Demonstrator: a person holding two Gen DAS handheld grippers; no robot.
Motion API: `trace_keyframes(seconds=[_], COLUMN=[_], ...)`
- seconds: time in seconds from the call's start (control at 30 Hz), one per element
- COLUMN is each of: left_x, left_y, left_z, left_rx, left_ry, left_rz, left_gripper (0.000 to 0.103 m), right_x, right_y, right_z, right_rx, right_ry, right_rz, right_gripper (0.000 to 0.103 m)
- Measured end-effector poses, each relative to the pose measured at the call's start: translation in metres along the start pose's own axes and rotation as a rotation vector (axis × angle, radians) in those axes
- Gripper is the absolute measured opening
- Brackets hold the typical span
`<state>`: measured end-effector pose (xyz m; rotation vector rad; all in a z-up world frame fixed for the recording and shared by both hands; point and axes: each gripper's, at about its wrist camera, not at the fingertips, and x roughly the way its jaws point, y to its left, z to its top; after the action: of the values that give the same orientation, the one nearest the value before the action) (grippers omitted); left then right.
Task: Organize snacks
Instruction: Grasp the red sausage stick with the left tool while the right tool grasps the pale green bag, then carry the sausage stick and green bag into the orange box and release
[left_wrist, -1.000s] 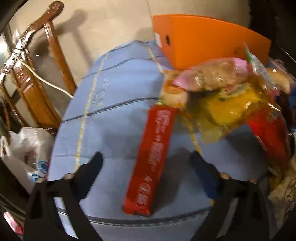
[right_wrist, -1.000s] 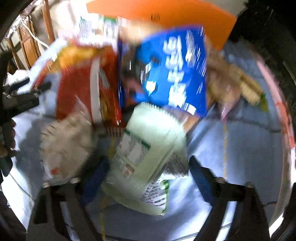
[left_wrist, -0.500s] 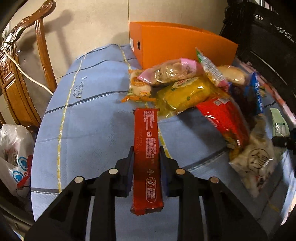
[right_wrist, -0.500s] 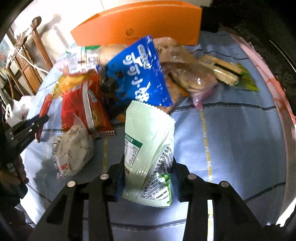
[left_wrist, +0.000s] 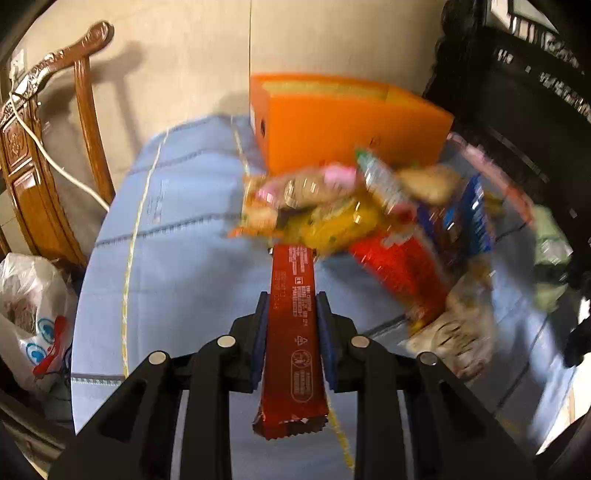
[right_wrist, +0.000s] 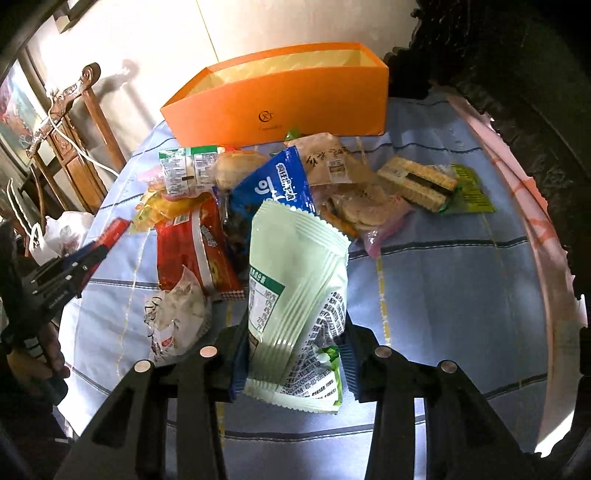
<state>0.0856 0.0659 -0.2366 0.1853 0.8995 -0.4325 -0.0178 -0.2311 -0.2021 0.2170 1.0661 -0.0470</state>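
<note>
My left gripper (left_wrist: 291, 314) is shut on a long red snack bar (left_wrist: 293, 325) and holds it above the blue tablecloth (left_wrist: 177, 266). My right gripper (right_wrist: 295, 325) is shut on a pale green snack packet (right_wrist: 295, 295), lifted above the cloth (right_wrist: 443, 295). An open orange box (right_wrist: 280, 107) stands at the far side; it also shows in the left wrist view (left_wrist: 343, 122). A pile of snacks lies in front of it: a blue bag (right_wrist: 277, 188), a red packet (right_wrist: 192, 247), a white pouch (right_wrist: 177, 317), wafers (right_wrist: 417, 181). The left gripper with the red bar (right_wrist: 110, 232) shows at the left of the right wrist view.
A wooden chair (left_wrist: 40, 155) with a white cable stands left of the table. A white plastic bag (left_wrist: 26, 314) sits below it. Dark carved furniture (left_wrist: 517, 92) stands at the right. The table's pink rim (right_wrist: 535, 229) curves along the right side.
Both grippers closed on their snacks about a second ago, then lifted them off the cloth. The left view now swings, blurring the pile. The orange box's opening has come into the right view.
</note>
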Motion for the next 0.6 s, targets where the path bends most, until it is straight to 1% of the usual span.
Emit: trace_keyframes(seconds=[0.13,0.23,0.3,0.5,0.6], left_x=[0.023,0.029,0.033,0.032,0.020], left_y=[0.008,0.009,0.006,0.005,0.003], left_z=[-0.013,-0.020,-0.024,-0.025,-0.019], left_rx=[-0.021,-0.028,-0.016,-0.039,-0.064], left_ry=[0.062,0.078,0.090,0.122,0.097], left_rz=[0.032,0.023,0.016,0.005,-0.015], left_gripper=[0.024,0.023,0.023,0.023,0.023], right_x=[0.004,0.003,0.003,0.000,-0.006], right_y=[0.005,0.006,0.003,0.002,0.003], right_z=[-0.004,-0.006,-0.007,-0.005,-0.002], right_rx=[-0.015,-0.026,-0.024,-0.022,-0.025], right_ry=[0.014,0.018,0.021,0.013,-0.001], right_rz=[-0.004,-0.008,-0.010,-0.007,0.002], right_gripper=[0.042,0.042,0.042,0.042,0.042])
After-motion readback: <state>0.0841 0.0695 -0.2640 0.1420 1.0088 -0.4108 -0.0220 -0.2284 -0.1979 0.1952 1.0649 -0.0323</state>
